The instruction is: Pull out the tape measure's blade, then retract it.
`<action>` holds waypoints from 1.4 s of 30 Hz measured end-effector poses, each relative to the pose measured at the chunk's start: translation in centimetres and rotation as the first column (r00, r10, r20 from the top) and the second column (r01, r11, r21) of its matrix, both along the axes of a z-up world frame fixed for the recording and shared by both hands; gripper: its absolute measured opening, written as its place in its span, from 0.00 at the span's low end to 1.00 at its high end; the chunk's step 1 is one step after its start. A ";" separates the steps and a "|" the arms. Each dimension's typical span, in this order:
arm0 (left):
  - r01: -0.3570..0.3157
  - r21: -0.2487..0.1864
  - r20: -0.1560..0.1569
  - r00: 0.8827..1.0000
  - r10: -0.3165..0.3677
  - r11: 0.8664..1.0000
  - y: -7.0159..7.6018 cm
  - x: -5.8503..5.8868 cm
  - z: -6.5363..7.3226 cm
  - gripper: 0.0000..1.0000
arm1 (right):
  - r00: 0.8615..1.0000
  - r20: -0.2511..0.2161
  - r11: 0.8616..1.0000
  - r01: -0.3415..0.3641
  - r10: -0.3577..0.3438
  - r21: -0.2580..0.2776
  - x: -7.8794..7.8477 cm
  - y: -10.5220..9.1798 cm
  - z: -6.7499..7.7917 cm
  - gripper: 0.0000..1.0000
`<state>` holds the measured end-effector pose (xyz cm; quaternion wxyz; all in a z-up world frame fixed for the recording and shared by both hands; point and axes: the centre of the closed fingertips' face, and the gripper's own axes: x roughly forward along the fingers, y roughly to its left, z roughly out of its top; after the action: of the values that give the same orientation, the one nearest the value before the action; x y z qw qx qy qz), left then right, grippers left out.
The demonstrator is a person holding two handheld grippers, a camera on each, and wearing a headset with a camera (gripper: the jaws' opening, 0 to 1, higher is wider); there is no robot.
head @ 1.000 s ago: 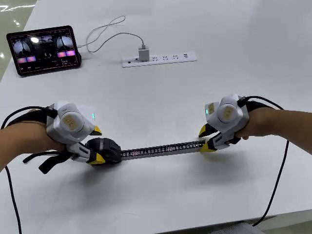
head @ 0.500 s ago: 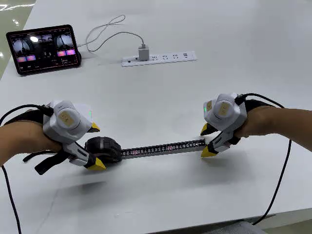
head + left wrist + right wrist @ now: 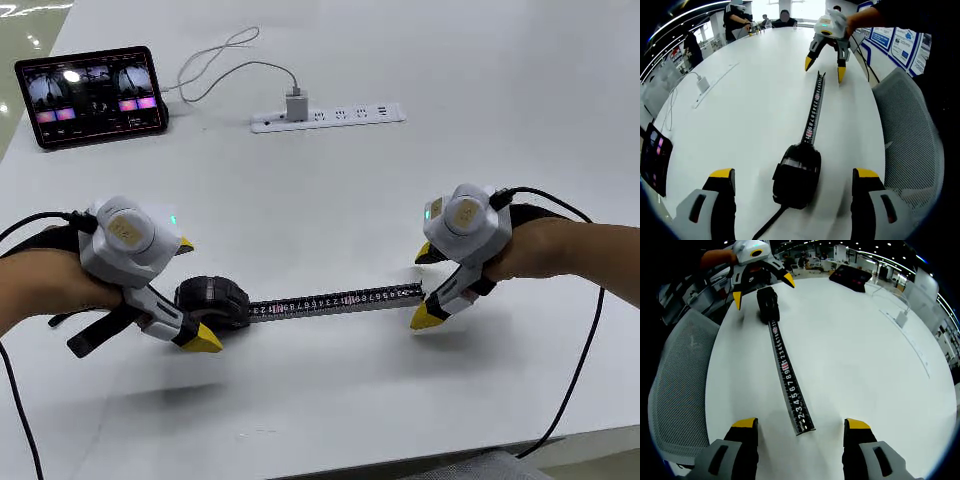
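The tape measure [image 3: 212,300] lay on the white table [image 3: 400,180] in front of the person, its blade [image 3: 335,302] drawn out flat across the top toward the right. The left gripper [image 3: 196,292] hung with its yellow-tipped jaws spread wide on either side of the case, gripping nothing. The right gripper [image 3: 421,288] was likewise open, its jaws straddling the blade's end hook without touching it. The case looked a chunky, rounded black block with a rubbery skin, probably with a bit of heft and easy to pinch across its flat sides. The blade was a thin dark strip with pale numerals and a few red marks. I'd judge it springy and stiff along its length but quick to kink, and best taken at the hook. As it lay extended with nobody holding it, I'd guess a lock was on. Once freed, it might whip back.
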<state>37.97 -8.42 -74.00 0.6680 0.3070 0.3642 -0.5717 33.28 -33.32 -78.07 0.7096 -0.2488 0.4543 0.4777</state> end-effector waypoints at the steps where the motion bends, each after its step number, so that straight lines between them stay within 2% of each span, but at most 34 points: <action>1: -0.012 0.002 0.005 1.000 0.012 1.000 0.1 0.2 0.0 0.97 | 1.000 0.008 1.000 0.006 -0.006 0.004 0.1 0.0 0.1 0.71; 2: -0.017 -0.004 0.023 1.000 0.017 1.000 0.1 0.5 0.1 0.99 | 1.000 0.008 1.000 0.010 -0.010 0.010 0.2 -0.1 0.1 0.74; 3: -0.032 -0.009 0.021 0.999 0.032 0.999 0.2 0.5 0.2 0.99 | 1.000 0.005 1.000 0.016 -0.016 0.021 0.2 0.0 0.1 0.79; 4: -0.058 -0.053 0.005 0.998 0.059 0.997 -0.1 0.6 0.6 0.99 | 1.000 0.012 0.999 0.024 -0.025 0.027 0.2 0.0 0.3 0.82; 5: -0.090 -0.072 0.005 0.996 0.090 0.993 -0.1 0.9 0.9 0.99 | 0.999 0.024 0.999 0.032 -0.033 0.029 0.4 -0.1 0.4 0.84; 7: -0.103 -0.077 0.013 0.995 0.104 0.992 0.3 1.2 1.0 0.99 | 0.998 0.035 0.998 0.051 -0.052 0.040 0.6 -0.2 0.5 0.90; 9: -0.137 -0.099 -0.008 0.991 0.137 0.986 0.4 1.2 1.2 0.99 | 0.995 0.036 0.993 0.095 -0.098 0.073 0.9 -0.2 0.8 0.95; 11: -0.162 -0.112 0.003 0.987 0.163 0.981 0.8 1.6 1.4 0.99 | 0.990 0.046 0.988 0.132 -0.136 0.082 1.2 -0.5 0.9 0.99; 12: -0.178 -0.118 0.010 0.984 0.180 0.977 0.9 1.8 1.6 0.99 | 0.990 0.052 0.988 0.127 -0.132 0.089 1.3 -0.6 1.0 0.99; 14: -0.209 -0.153 0.025 0.976 0.215 0.966 1.1 2.4 2.2 0.99 | 0.987 0.053 0.984 0.147 -0.153 0.105 1.3 -0.7 1.1 0.99; 18: -0.265 -0.173 0.007 0.963 0.270 0.949 1.8 2.8 2.4 0.99 | 0.982 0.054 0.978 0.172 -0.180 0.116 1.0 -0.8 1.4 0.99; 20: -0.287 -0.186 0.014 0.956 0.294 0.940 2.0 2.9 2.6 0.99 | 0.979 0.059 0.974 0.184 -0.193 0.130 0.9 -0.8 1.6 0.99; 21: -0.310 -0.204 -0.004 0.949 0.316 0.929 1.9 2.9 2.8 0.99 | 0.977 0.070 0.972 0.191 -0.202 0.138 0.9 -0.7 1.8 0.99; 22: -0.331 -0.229 -0.036 0.943 0.332 0.915 1.7 2.7 3.0 0.99 | 0.976 0.075 0.970 0.193 -0.205 0.145 0.9 -0.7 1.9 0.99; 23: -0.342 -0.243 -0.030 0.938 0.346 0.908 1.8 3.0 3.2 0.99 | 0.972 0.083 0.967 0.204 -0.219 0.153 0.9 -0.7 2.0 0.99; 24: -0.338 -0.243 -0.005 0.938 0.347 0.909 2.1 3.2 3.3 0.99 | 0.970 0.088 0.962 0.209 -0.226 0.174 0.9 -0.5 2.2 0.99; 25: -0.335 -0.247 0.003 0.938 0.347 0.909 2.1 3.1 3.4 0.99 | 0.965 0.099 0.954 0.219 -0.243 0.204 1.0 -0.2 2.5 0.99; 27: -0.347 -0.256 -0.009 0.934 0.357 0.902 2.2 3.1 3.4 0.99 | 0.960 0.101 0.948 0.236 -0.262 0.212 0.9 -0.4 2.5 0.99; 29: -0.350 -0.257 0.002 0.932 0.362 0.901 2.4 3.1 3.3 0.99 | 0.956 0.103 0.945 0.248 -0.274 0.213 0.7 -0.7 2.4 0.99; 31: -0.363 -0.254 -0.013 0.928 0.373 0.896 2.5 3.1 3.2 0.99 | 0.955 0.102 0.944 0.254 -0.279 0.211 0.5 -1.0 2.3 0.99; 32: -0.357 -0.253 -0.006 0.930 0.368 0.899 2.7 3.0 3.1 0.99 | 0.949 0.111 0.942 0.269 -0.294 0.201 0.5 -1.4 2.2 0.99; 33: -0.361 -0.255 0.011 0.927 0.376 0.897 3.0 3.2 3.0 0.99 | 0.946 0.114 0.940 0.276 -0.302 0.202 0.5 -1.6 2.3 0.99; 34: -0.365 -0.257 0.006 0.925 0.379 0.895 3.1 3.2 2.9 0.99 | 0.943 0.115 0.936 0.284 -0.311 0.207 0.4 -1.8 2.4 0.99; 35: -0.379 -0.266 -0.014 0.921 0.389 0.886 3.1 3.1 2.8 0.99 | 0.938 0.123 0.930 0.294 -0.325 0.221 0.4 -1.9 2.7 0.99; 36: -0.384 -0.267 -0.017 0.919 0.394 0.884 3.2 3.0 2.8 0.99 | 0.933 0.128 0.926 0.303 -0.336 0.226 0.4 -2.0 2.9 0.99; 38: -0.381 -0.271 0.005 0.918 0.397 0.884 3.6 2.8 2.6 0.99 | 0.931 0.126 0.922 0.307 -0.342 0.234 0.0 -2.2 3.0 0.99; 40: -0.389 -0.268 -0.004 0.915 0.403 0.881 3.8 2.5 2.4 0.99 | 0.924 0.141 0.918 0.315 -0.354 0.239 -0.3 -2.5 3.1 0.99; 42: -0.390 -0.268 0.010 0.913 0.407 0.881 4.1 2.5 2.3 0.99 | 0.916 0.137 0.906 0.333 -0.377 0.263 -0.5 -2.7 3.3 0.99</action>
<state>40.44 -4.33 -71.67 0.8173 0.1540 0.3192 -0.4544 32.73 -35.98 -74.74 0.8481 -0.1194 0.3649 0.3652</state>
